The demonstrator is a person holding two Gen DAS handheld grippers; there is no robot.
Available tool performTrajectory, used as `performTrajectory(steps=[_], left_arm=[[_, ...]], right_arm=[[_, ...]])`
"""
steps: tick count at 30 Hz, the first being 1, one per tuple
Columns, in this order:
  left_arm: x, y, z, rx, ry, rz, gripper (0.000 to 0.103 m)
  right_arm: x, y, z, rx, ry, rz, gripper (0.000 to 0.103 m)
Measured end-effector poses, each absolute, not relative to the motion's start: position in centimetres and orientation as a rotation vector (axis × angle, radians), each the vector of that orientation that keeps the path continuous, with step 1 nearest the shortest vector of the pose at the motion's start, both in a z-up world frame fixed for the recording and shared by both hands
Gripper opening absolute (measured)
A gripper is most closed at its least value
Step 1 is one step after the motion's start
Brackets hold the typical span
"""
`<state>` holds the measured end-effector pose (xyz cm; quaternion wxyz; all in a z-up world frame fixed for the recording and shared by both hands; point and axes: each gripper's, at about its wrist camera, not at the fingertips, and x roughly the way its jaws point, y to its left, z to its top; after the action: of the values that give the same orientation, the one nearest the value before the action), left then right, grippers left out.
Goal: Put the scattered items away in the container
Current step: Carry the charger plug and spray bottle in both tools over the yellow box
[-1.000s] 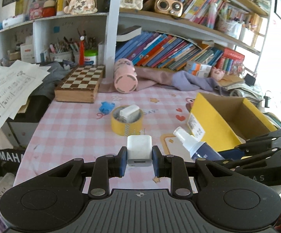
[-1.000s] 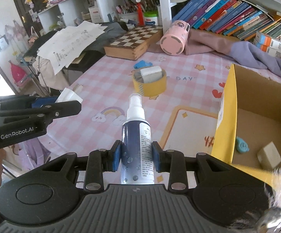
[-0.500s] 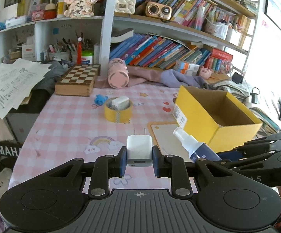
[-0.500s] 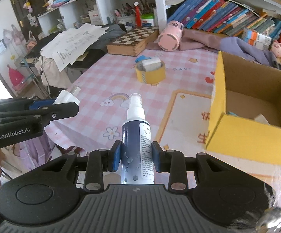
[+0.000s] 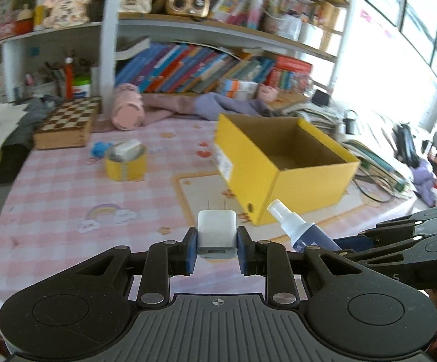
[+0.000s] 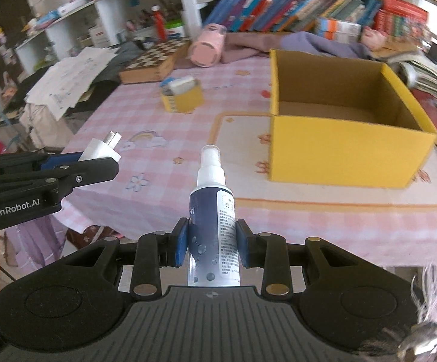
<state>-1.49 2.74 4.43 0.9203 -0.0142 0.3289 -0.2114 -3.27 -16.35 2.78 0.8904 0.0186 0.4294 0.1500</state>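
Note:
My left gripper (image 5: 216,252) is shut on a white plug charger (image 5: 216,231), prongs pointing forward, held in the air near the table's front edge; it also shows in the right wrist view (image 6: 100,152). My right gripper (image 6: 211,242) is shut on a dark blue spray bottle (image 6: 212,208) with a white nozzle, also seen in the left wrist view (image 5: 302,230). The open yellow cardboard box (image 5: 311,178) (image 6: 348,141) stands on the table ahead and to the right of both grippers. A yellow tape roll (image 5: 125,166) (image 6: 183,98) with a white item inside sits further back left.
A pink checked cloth covers the table (image 5: 61,199). At the back lie a chessboard box (image 5: 67,123), a pink cylinder (image 5: 127,114) on its side, a small blue item (image 5: 98,148) and purple cloth (image 5: 227,107). Bookshelves stand behind; papers hang off the left.
Both grippers have pulled back from the table and risen, still holding the charger and the bottle. The yellow box now appears farther away and in full.

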Motion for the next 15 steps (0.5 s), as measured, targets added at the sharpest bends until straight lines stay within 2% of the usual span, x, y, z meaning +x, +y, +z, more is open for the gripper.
performTrajectory(steps=[15], left_arm=[[-0.8, -3.0, 3.7, 0.022, 0.694, -0.642, 0.025]], right_arm=[[-6.2, -21.6, 2.7, 0.115, 0.905, 0.110, 0.031]])
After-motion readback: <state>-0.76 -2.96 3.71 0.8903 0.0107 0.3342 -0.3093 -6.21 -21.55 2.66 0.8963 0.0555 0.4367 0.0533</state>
